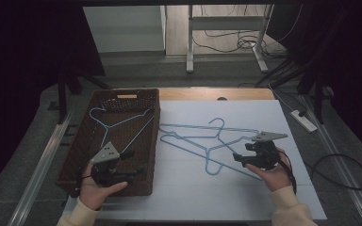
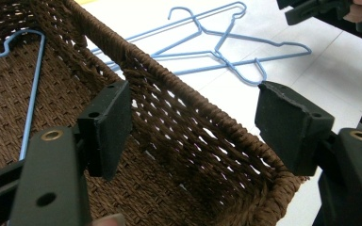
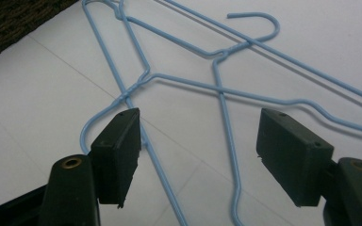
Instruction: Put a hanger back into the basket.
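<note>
**A:** What is the right gripper doing?

**B:** Its two black jaws are spread wide with nothing pinched. It is held low over a white board, above two light blue wire hangers that lie crossed on the board. In the right gripper view, the twisted neck of one hanger sits just ahead of the left jaw, and its wire runs down close along that jaw's inner edge. A straight wire of the other hanger runs down through the gap between the jaws, nearer the middle. Whether any pad touches a wire cannot be told.

**A:** And the left gripper?

**B:** Its jaws are also spread apart and hold nothing. In the left gripper view they straddle the right wall of a brown woven basket: the left jaw is inside the basket and the right jaw is outside it, over the board. The rim passes between them without clearly touching either pad.

**A:** Is anything in the basket?

**B:** Yes, a third blue hanger lies flat on the basket floor, beyond the left jaw and well apart from it. The crossed hangers lie farther off, beyond the right jaw.
</note>
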